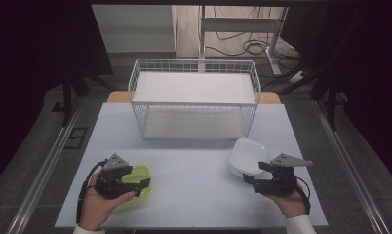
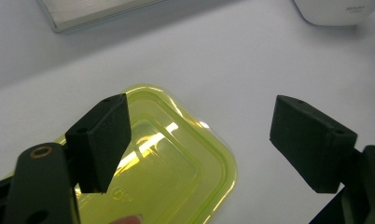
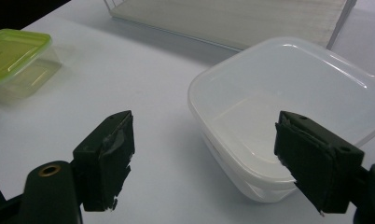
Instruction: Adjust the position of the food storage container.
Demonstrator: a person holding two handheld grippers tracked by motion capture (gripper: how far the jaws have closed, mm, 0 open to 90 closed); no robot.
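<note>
A clear box with a yellow-green lid (image 1: pixel 141 174) sits at the table's front left. My left gripper (image 1: pixel 141 179) hovers right over it, open. In the left gripper view one jaw stands above the lid (image 2: pixel 176 172) and the other past its edge, over bare table; the left gripper (image 2: pixel 202 112) holds nothing. A white lidless tub (image 1: pixel 247 155) sits at the front right. My right gripper (image 1: pixel 256 174) is open at its near side. In the right gripper view the tub (image 3: pixel 288 88) lies ahead, one jaw in front of its rim, with the right gripper (image 3: pixel 204 121) empty.
A white wire basket (image 1: pixel 194 66) with a pale board inside stands at the back centre of the grey table (image 1: pixel 194 195). The green-lidded box (image 3: pixel 17 56) and the basket (image 3: pixel 232 18) also appear in the right gripper view. The table's edges are near both hands.
</note>
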